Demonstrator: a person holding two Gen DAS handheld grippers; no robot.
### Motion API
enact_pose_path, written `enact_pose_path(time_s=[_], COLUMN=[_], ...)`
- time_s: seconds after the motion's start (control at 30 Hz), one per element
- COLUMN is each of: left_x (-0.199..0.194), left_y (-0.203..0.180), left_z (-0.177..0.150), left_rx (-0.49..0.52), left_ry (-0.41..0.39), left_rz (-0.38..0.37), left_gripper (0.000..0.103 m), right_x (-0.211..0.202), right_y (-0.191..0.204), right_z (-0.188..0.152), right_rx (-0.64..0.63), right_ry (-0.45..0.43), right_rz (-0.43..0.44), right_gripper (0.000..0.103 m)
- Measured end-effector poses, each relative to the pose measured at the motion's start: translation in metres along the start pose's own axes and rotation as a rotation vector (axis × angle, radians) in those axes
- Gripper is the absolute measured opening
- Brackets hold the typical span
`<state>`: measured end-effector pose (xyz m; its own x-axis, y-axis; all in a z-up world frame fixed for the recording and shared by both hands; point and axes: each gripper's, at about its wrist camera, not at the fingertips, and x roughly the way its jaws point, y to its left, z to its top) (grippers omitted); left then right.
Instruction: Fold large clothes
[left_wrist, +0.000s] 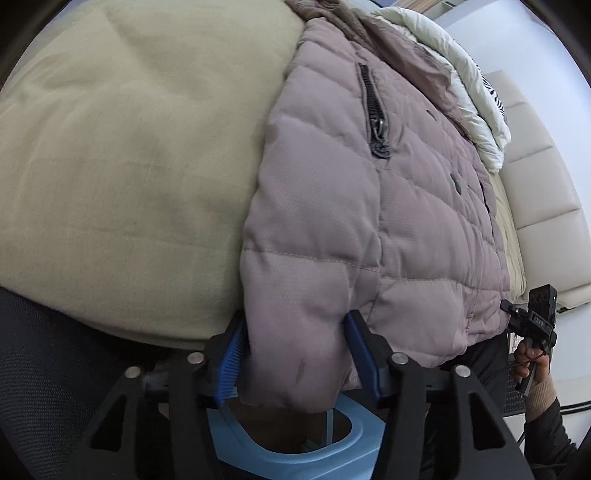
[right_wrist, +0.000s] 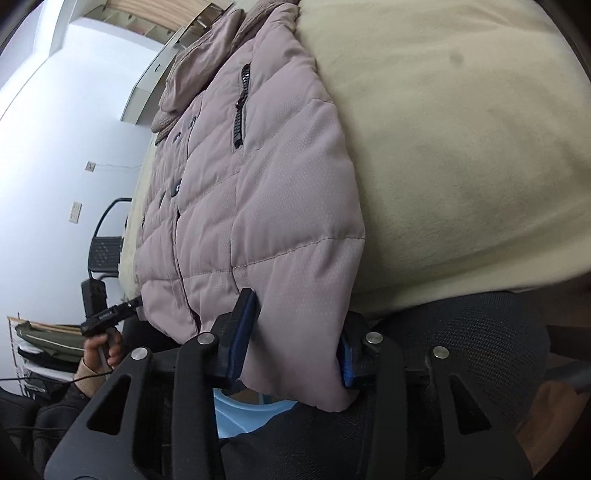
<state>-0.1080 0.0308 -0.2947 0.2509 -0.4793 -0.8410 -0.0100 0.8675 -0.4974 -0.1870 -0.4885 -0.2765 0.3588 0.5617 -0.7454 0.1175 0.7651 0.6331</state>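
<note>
A mauve quilted puffer jacket lies on a beige bed cover, its hem hanging over the near edge. My left gripper has its blue pads on either side of the hem's left corner, with fabric bunched between them. My right gripper straddles the hem's right corner the same way; the jacket fills the gap between its pads. The right gripper also shows in the left wrist view, and the left gripper shows in the right wrist view, each at the hem.
A white padded garment lies beyond the jacket's collar. A cream headboard lines the bed's far side. A black mesh chair sits at the near edge, another chair by the white wall. A light blue plastic piece is under the fingers.
</note>
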Motion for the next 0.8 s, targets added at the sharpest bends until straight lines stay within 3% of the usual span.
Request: enact_pose_path(time_s=[0.07, 0.13, 0.23, 0.33, 0.43, 0.57, 0.8], left_x=[-0.002, -0.004, -0.006, -0.014, -0.028, -0.060, -0.119], left_y=[-0.001, -0.002, -0.002, -0.008, -0.017, -0.028, -0.056], left_z=[0.000, -0.002, -0.002, -0.001, 0.000, 0.010, 0.063], left_rx=[0.010, 0.008, -0.010, -0.021, -0.029, -0.044, -0.044], left_ry=[-0.002, -0.003, -0.003, -0.018, -0.046, -0.115, -0.289], left_rz=[0.000, -0.016, -0.033, -0.053, -0.091, -0.179, -0.324], left_gripper=[0.055, 0.036, 0.018, 0.007, 0.006, 0.005, 0.005], right_x=[0.002, 0.002, 0.004, 0.002, -0.008, -0.026, -0.070], right_y=[0.004, 0.007, 0.012, 0.016, 0.024, 0.051, 0.110], right_z=[0.001, 0.001, 0.001, -0.002, -0.004, -0.002, 0.040], right_rx=[-0.007, -0.016, -0.024, -0.032, -0.061, -0.075, -0.131], right_ry=[0.009, 0.023, 0.033, 0.022, -0.017, -0.103, -0.289], right_rz=[-0.013, -0.028, -0.027, -0.028, -0.006, 0.067, 0.182], right_gripper=[0.038, 0.038, 0.038, 0.033, 0.020, 0.012, 0.010])
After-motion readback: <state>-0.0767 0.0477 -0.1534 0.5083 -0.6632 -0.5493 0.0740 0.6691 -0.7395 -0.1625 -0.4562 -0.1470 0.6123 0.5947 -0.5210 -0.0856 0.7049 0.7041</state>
